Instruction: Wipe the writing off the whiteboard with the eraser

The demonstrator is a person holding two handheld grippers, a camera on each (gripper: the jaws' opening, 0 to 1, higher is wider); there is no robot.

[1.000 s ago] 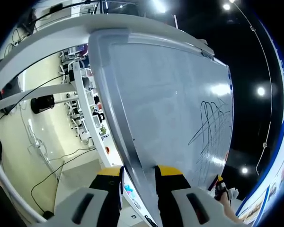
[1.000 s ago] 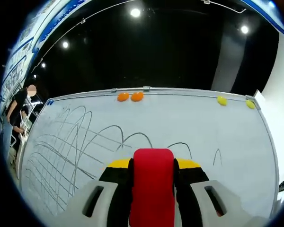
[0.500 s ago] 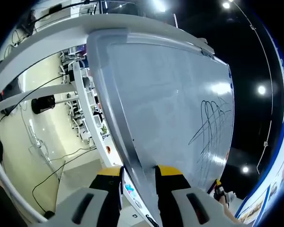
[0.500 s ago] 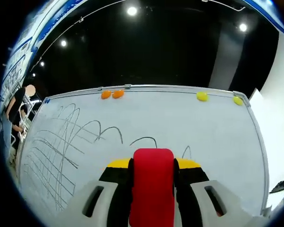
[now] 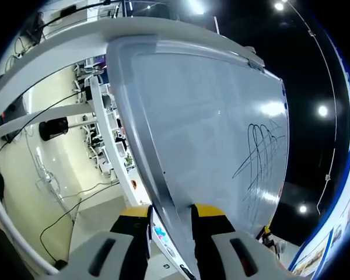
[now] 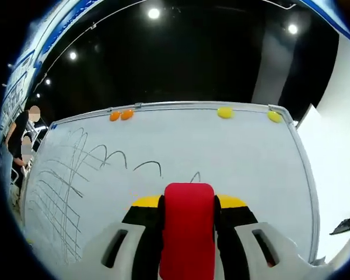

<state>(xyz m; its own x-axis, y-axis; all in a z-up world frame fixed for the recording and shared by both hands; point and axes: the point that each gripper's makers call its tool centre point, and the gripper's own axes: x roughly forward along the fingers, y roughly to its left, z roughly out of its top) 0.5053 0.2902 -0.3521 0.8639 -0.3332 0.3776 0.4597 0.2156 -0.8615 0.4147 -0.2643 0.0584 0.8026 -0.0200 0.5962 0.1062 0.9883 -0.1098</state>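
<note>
Between the jaws of my right tool [image 6: 188, 205] sits the red eraser [image 6: 188, 230], clamped tight and held up against the whiteboard [image 6: 233, 151]. Black looping marker lines [image 6: 64, 175] cover the board's left part in the right gripper view, with orange magnets [image 6: 121, 115] and yellow magnets [image 6: 224, 112] along its top frame. My left tool [image 5: 170, 211] grips the whiteboard's metal edge [image 5: 157, 175], one jaw on each side.
</note>
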